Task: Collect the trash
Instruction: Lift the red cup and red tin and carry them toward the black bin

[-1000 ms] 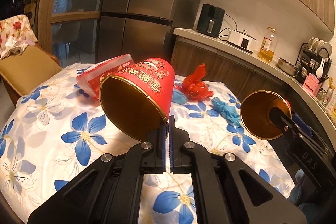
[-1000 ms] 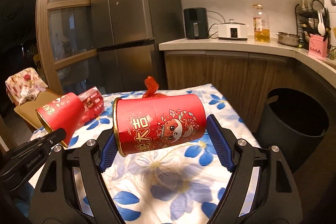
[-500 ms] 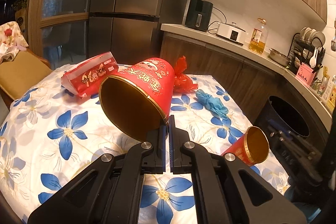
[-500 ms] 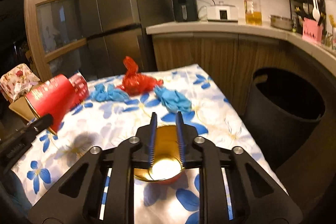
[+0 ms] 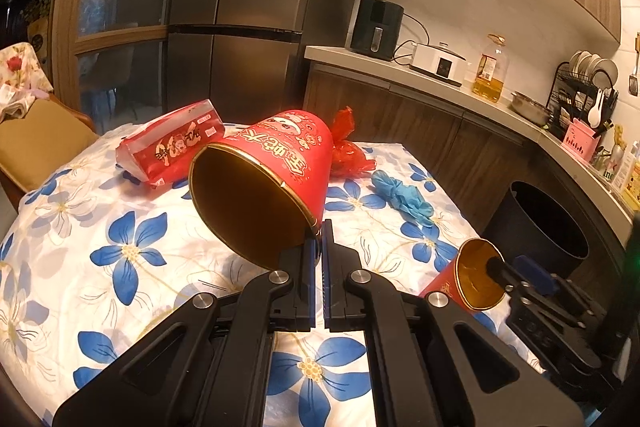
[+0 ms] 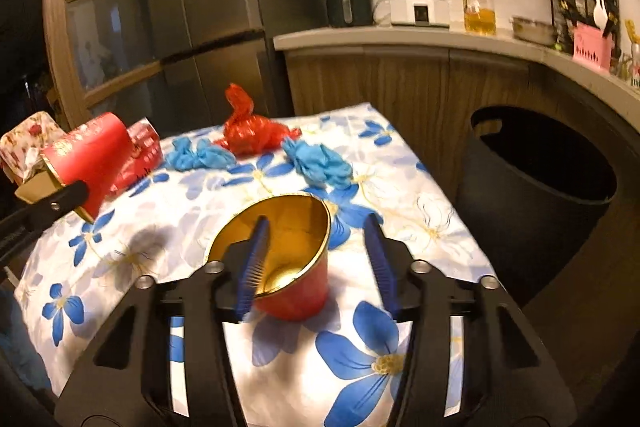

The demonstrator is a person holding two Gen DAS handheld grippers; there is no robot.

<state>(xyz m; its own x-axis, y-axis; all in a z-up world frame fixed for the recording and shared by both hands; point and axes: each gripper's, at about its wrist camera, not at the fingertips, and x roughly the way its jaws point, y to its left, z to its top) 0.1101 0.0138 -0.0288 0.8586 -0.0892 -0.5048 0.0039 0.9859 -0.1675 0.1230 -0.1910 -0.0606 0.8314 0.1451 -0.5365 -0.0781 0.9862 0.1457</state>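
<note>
A round table [image 5: 80, 227] under a blue-flowered cloth filled both views, and a dark bin [image 6: 540, 187] stood on the floor just beside its right edge. The left gripper [image 5: 318, 247] was pinched tight on the rim of a large red cup [image 5: 272, 171], holding it tilted above the cloth. The right gripper [image 6: 316, 259] stood partly open, its jaws having just been widening; one finger reached inside a small red cup [image 6: 296, 291] resting on the table near the bin, its wall between the pads, unpressed. Farther back lay a red packet [image 5: 168, 151], a red bag [image 6: 250, 131] and blue gloves [image 6: 318, 159].
</note>
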